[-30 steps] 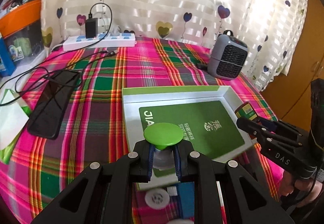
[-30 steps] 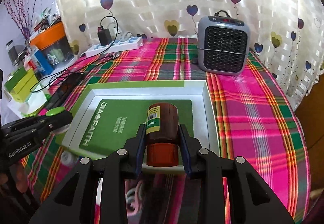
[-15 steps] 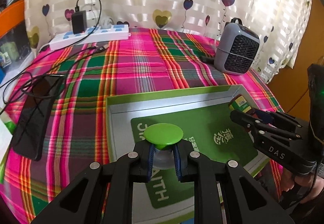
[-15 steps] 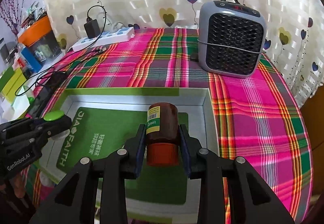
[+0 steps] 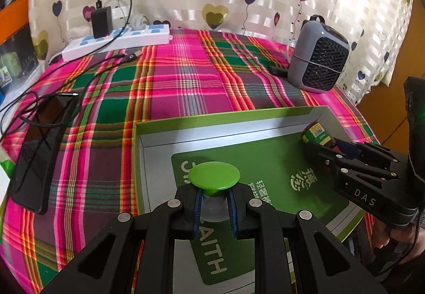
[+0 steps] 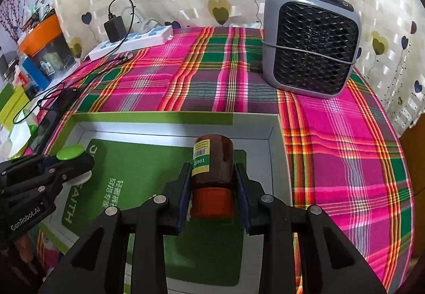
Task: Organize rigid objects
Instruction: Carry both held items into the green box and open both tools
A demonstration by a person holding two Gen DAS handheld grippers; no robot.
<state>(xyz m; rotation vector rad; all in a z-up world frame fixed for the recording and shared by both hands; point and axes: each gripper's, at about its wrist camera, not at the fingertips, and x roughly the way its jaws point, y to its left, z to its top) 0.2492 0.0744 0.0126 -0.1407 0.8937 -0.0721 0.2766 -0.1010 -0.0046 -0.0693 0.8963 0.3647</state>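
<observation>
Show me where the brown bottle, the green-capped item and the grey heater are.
brown bottle [image 6: 213,161], right wrist view, on its brown body.
green-capped item [image 5: 213,175], left wrist view, on the cap top.
grey heater [image 6: 313,46], right wrist view, on the front grille.

Right gripper [image 6: 213,193]: jaws clamped a brown bottle [image 6: 213,161], orange cap toward camera, above green-lined box [image 6: 148,118]; left gripper [image 6: 79,163] gripped a green-capped item [image 6: 69,152]; grey heater [image 6: 310,41] behind

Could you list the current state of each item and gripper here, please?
left gripper: shut on the green-capped item, held over the box.
right gripper: shut on the brown bottle, cap toward the camera.
green box: open, only a green card inside.
phone: screen dark, flat on the cloth.
charger: plugged into the power strip.
</observation>
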